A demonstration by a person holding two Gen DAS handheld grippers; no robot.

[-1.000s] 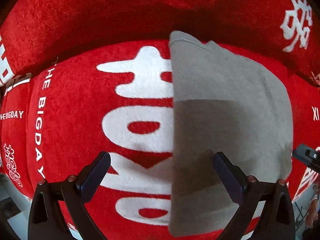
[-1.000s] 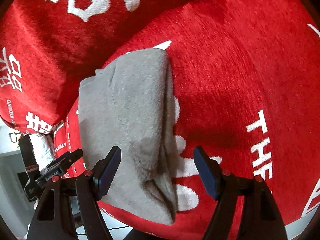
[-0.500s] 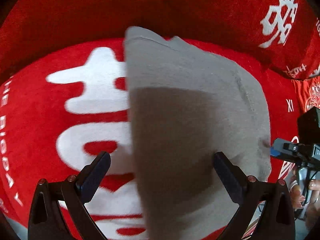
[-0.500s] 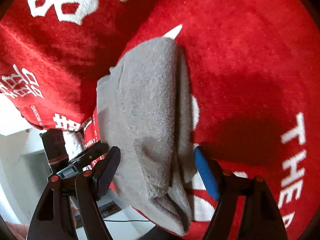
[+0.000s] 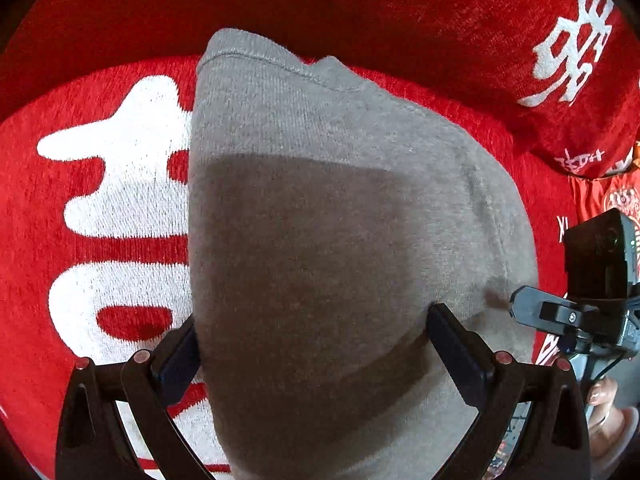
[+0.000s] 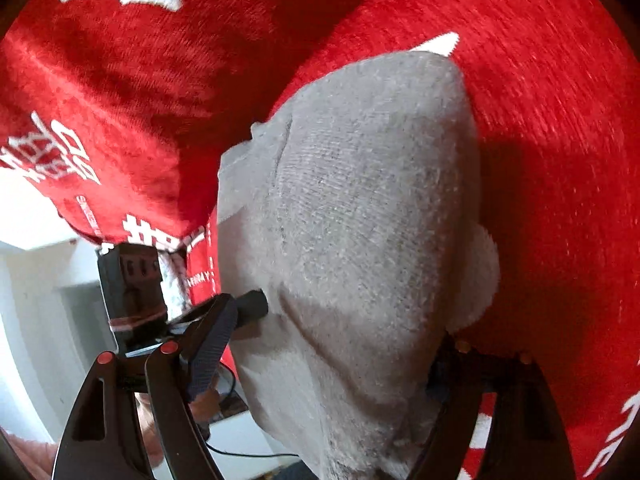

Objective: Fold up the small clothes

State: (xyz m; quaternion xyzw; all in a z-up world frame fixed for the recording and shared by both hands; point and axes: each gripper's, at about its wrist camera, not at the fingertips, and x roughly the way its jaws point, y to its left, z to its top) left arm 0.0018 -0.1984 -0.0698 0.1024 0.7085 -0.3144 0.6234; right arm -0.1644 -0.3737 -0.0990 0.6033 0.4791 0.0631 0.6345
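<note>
The grey cloth (image 5: 340,248) lies folded on a red blanket (image 5: 48,208) with large white characters. In the right view, "THE" can be partly read at the edge. Left tongs (image 5: 316,344) stand spread astride the cloth's near end, pads beside its edges. Right tongs (image 6: 324,356) have just been opening; they are spread wide with the cloth between them. The right view alone shows a white room past the blanket's edge.
</note>
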